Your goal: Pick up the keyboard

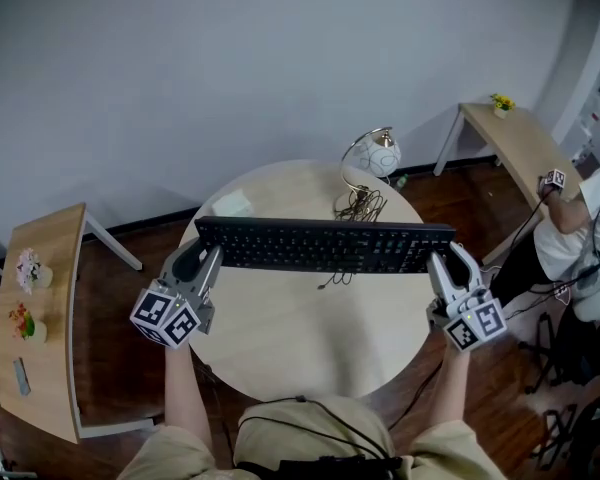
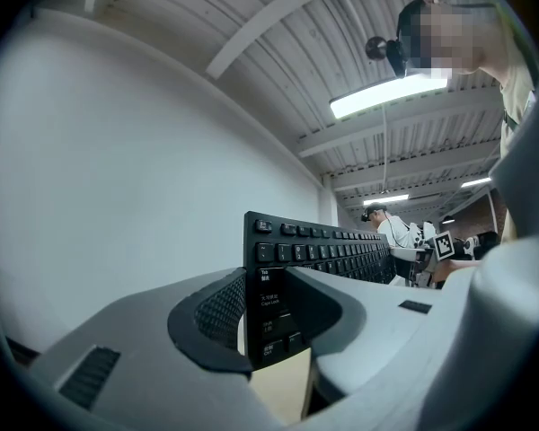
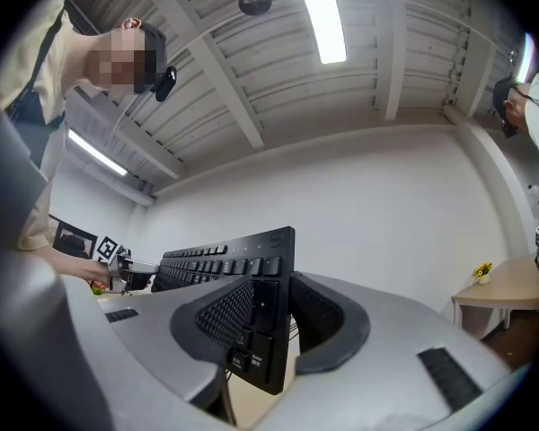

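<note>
Keyboard [image 1: 325,245] is clamped at both ends: left gripper [image 1: 204,259] clenched on its left edge, right gripper [image 1: 443,262] clenched on its right. It sits above the table [image 1: 310,353], apparently lifted clear. Step: lift, likely near done. Next: raise both ends evenly and mind the trailing cable [image 1: 332,279].

Bright, even light from ceiling tube lamps [image 3: 319,16]; both gripper views bulge fisheye-style, edges dark.

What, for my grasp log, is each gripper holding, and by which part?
The keyboard: left gripper clamps its left end, right gripper its right end.
</note>
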Demonstrator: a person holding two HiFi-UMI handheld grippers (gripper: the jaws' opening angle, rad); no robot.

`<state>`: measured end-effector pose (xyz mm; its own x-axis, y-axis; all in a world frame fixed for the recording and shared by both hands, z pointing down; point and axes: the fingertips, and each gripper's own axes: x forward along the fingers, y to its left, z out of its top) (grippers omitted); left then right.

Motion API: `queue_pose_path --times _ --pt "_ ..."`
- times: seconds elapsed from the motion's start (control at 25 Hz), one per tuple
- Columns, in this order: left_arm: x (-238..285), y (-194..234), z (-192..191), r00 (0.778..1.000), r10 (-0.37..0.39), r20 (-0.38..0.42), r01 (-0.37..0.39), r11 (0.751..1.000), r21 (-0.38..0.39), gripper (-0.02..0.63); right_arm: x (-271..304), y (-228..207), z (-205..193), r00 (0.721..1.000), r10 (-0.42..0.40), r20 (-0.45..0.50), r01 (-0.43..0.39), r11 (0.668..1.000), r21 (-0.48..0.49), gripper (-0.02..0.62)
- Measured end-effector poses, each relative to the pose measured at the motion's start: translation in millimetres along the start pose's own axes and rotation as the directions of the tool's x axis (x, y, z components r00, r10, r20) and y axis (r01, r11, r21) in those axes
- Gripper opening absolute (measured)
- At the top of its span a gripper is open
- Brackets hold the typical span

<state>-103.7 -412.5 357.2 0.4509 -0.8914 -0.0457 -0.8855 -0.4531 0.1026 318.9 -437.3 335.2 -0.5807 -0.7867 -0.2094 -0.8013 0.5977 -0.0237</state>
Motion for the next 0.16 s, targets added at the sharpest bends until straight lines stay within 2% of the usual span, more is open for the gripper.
queue_pose_path --times 0.16 --pt "2.3 2.5 -0.7 1.000 0.001 0.009 -0.001 1.000 -0.004 0.117 1.5 -1.2 -2.1 1.000 -0.002 -0.004 0.002 1.000 -0.002 0.140"
